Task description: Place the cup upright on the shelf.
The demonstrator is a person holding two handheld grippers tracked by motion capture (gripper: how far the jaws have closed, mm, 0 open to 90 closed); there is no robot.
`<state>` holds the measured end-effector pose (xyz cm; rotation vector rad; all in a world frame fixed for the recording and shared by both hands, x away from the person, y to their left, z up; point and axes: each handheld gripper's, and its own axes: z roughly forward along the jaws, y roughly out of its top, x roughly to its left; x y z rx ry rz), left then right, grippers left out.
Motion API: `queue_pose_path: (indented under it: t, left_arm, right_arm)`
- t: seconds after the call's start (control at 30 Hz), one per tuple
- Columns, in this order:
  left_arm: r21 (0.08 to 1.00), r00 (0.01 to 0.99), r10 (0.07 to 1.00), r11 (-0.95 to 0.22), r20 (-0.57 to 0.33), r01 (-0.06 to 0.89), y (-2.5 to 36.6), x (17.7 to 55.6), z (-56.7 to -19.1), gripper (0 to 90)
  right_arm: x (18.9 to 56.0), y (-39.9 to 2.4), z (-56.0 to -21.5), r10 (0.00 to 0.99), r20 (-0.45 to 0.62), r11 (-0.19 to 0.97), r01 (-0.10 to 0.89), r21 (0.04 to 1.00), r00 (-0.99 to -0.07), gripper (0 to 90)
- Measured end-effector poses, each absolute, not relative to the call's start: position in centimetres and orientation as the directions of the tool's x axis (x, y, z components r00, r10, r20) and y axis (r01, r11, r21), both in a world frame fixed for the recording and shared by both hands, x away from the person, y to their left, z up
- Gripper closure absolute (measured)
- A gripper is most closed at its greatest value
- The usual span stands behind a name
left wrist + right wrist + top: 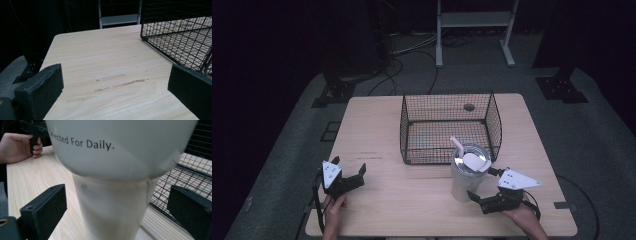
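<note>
Your right gripper [483,186] sits at the near right of the counter [382,125], its jaws spread wide with the white tumbler [468,175] standing upright between them. In the high view one jaw lies at the cup's near base and the other reaches round its right side by the rim; neither jaw clearly presses on it. In the right gripper view the tumbler [112,182] rises between your two black jaws, with its narrow lower body centred in the gap and clear space on both sides, so the jaws flank it rather than pinch it. Its wider upper part carries the printed words "Selected For Daily." The cup has a lid with a pale straw [457,146] leaning up and to the left. It stands on the counter just in front of the black wire basket [404,125], close to the basket's near right corner; whether the two touch cannot be told. The same basket [190,177] shows behind the cup in the right gripper view. Your left gripper [349,172] rests at the near left of the counter, well apart from the cup, its jaws spread with bare wood between them, and the basket's [180,37] corner lies ahead to the right in the left gripper view.
</note>
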<state>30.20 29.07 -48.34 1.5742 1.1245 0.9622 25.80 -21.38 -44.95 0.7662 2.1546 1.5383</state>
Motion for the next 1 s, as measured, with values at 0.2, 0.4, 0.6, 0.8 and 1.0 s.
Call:
queue_pose_path:
  t: [0.2, 0.4, 0.6, 0.8, 1.0]
  left_arm:
    - [0.966, 0.271, 0.960, -0.134, 0.071, 0.219, 29.1, 30.2, -48.3, 0.0]
    - [0.966, 0.271, 0.960, -0.134, 0.071, 0.219, 29.1, 30.2, -48.3, 0.0]
    - [0.966, 0.271, 0.960, -0.134, 0.071, 0.220, 29.1, 30.2, -48.3, 0.0]
    - [0.966, 0.272, 0.960, -0.135, 0.072, 0.219, 29.1, 30.2, -48.3, 0.0]
    - [0.966, 0.272, 0.960, -0.135, 0.072, 0.219, 29.1, 30.2, -48.3, 0.0]
  right_arm:
    - [26.4, -20.6, -45.2, 0.634, 0.016, 0.224, 0.204, 0.953, -0.773, 1.9]
    - [26.9, -20.1, -45.3, 0.628, 0.039, 0.195, 0.206, 0.959, -0.778, 1.9]
    - [27.2, -19.3, -45.5, 0.625, 0.047, 0.177, 0.200, 0.964, -0.779, 1.9]
    - [27.5, -18.7, -45.6, 0.627, 0.037, 0.170, 0.182, 0.968, -0.778, 1.9]
    - [27.7, -18.4, -45.7, 0.629, 0.040, 0.145, 0.168, 0.975, -0.777, 2.0]
